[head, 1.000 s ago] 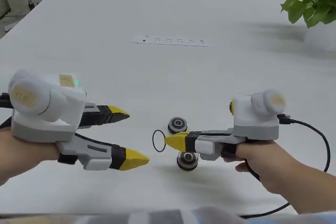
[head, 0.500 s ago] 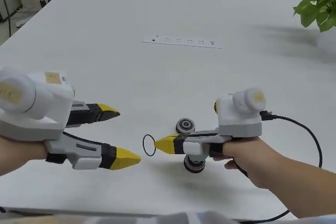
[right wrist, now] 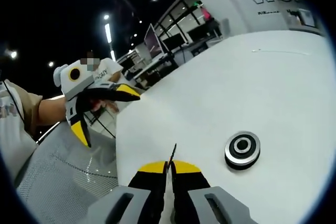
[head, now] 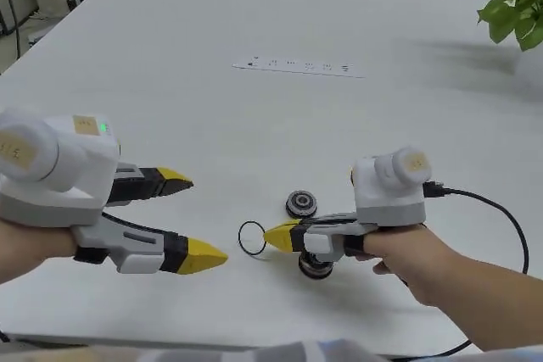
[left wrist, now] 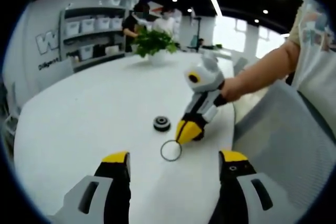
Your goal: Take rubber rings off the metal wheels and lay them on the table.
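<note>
My right gripper (head: 273, 237) is closed, its yellow tips pinching one rubber ring (head: 240, 237) by the edge nearest the gripper. The ring sits at lower centre of the head view and projects left of the tips. In the right gripper view it appears edge-on, as a thin dark line rising from between the shut jaws. I cannot tell whether it touches the table (head: 170, 82).

My left gripper (head: 191, 218) is open and holds nothing. It is at lower left of the head view, tips aimed toward the ring and apart from it.

One metal wheel (head: 301, 203) lies flat just above the right gripper in the frame. A second metal wheel (head: 316, 267) lies just below, partly covered by the gripper body. A power strip (head: 297, 65) lies well apart, toward the top.

Step in hand, as I judge it: laying the ring on the table.

1. Lower the right gripper until the whole ring rests flat on bare table, left of both wheels
2. Open the jaws only slightly; a thin rubber ring may cling to one tip, so pause before moving
3. Withdraw straight back along the jaw line, without lifting, so the ring is not dragged or flicked
4. Mind the second metal wheel under the gripper body during withdrawal; a nudge would roll it

The left gripper has no part here and is best left clear of the ring
</note>
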{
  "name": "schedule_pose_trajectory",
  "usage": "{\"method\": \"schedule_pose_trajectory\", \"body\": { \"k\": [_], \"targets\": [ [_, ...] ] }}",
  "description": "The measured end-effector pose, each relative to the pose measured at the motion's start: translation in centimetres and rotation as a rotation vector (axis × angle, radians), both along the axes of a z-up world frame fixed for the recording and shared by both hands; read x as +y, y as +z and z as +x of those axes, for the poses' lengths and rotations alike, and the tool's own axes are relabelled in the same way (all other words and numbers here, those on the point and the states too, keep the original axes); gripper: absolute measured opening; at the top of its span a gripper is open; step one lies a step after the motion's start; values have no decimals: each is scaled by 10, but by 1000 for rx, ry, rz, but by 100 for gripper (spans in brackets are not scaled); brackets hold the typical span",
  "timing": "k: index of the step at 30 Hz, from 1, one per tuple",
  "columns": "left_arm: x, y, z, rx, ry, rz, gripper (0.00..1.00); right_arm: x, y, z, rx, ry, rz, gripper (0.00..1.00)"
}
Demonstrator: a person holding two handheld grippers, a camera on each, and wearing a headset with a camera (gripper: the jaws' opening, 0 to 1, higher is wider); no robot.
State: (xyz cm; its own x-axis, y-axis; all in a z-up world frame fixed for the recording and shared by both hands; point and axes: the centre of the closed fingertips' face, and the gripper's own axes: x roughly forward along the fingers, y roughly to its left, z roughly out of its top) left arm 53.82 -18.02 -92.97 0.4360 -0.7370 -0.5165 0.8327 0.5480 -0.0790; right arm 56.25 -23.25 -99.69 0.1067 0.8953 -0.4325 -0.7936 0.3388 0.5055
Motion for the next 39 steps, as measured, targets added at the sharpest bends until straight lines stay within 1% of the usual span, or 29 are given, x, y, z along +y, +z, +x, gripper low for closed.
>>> {"method": "schedule_pose_trajectory", "body": {
  "k": [1,5,8,12,14,17,20,23,26,29,35,39],
  "targets": [
    [0,0,0,0,-1,1,69,-1,-1,0,-6,0,-6,5],
    [-1,0,0,3,-2,3,69,-2,-1,-1,-36,7,-24,11],
    [-1,0,0,4,-3,3,69,-3,0,-1,-57,10,-33,19],
    [-1,-1,0,7,-5,5,69,-4,4,-2,-59,11,-24,25],
    [-2,-1,0,8,-6,6,69,-6,7,-2,-79,7,-21,27],
    [-5,-1,0,9,-10,7,69,-9,12,-2,-91,9,-11,29],
    [-9,-2,1,12,-18,8,69,-13,18,-1,-111,3,-5,32],
    [-14,-3,2,12,-27,9,69,-19,26,1,-130,-8,5,37],
    [-20,-2,3,10,-39,10,69,-25,31,2,-158,-18,7,41],
    [-25,-2,5,8,-48,9,69,-31,34,2,-175,-28,10,44],
    [-37,-4,9,9,-67,8,69,-46,36,3,-183,-48,13,46],
    [-43,-6,11,14,-77,8,69,-56,36,4,-205,-63,11,49]
  ]
}}
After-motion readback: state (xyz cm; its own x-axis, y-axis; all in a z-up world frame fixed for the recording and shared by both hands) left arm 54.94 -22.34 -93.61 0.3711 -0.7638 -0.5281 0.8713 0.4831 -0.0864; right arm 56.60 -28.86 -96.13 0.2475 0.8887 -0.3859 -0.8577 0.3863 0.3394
